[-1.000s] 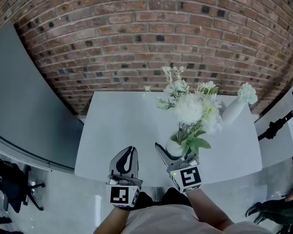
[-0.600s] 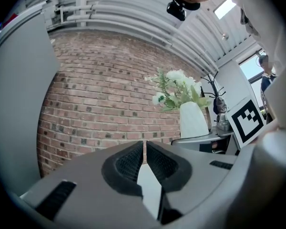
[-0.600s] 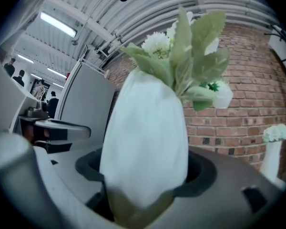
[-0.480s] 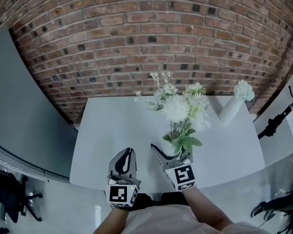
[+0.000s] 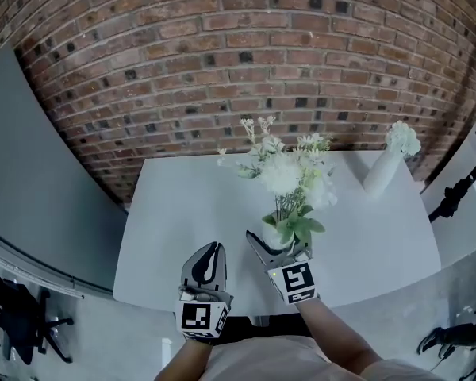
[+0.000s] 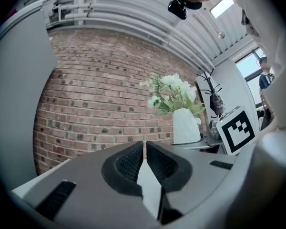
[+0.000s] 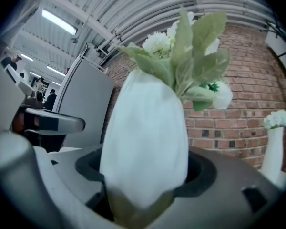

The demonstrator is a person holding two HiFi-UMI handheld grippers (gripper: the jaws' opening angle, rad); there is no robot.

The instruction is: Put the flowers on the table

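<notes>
Right gripper (image 5: pixel 281 248) clamped around the white vase (image 5: pixel 274 238) holding the flowers (image 5: pixel 289 177). Over the last second the bunch had drifted slightly left, away from the second vase (image 5: pixel 381 173) far ahead-right of the claw. The vase possibly already rested on the table (image 5: pixel 182 205) beneath, so release seemed near. Left gripper (image 5: pixel 206 267), jaws together and empty, hung alongside. Brick wall (image 5: pixel 222 62) stood beyond.
</notes>
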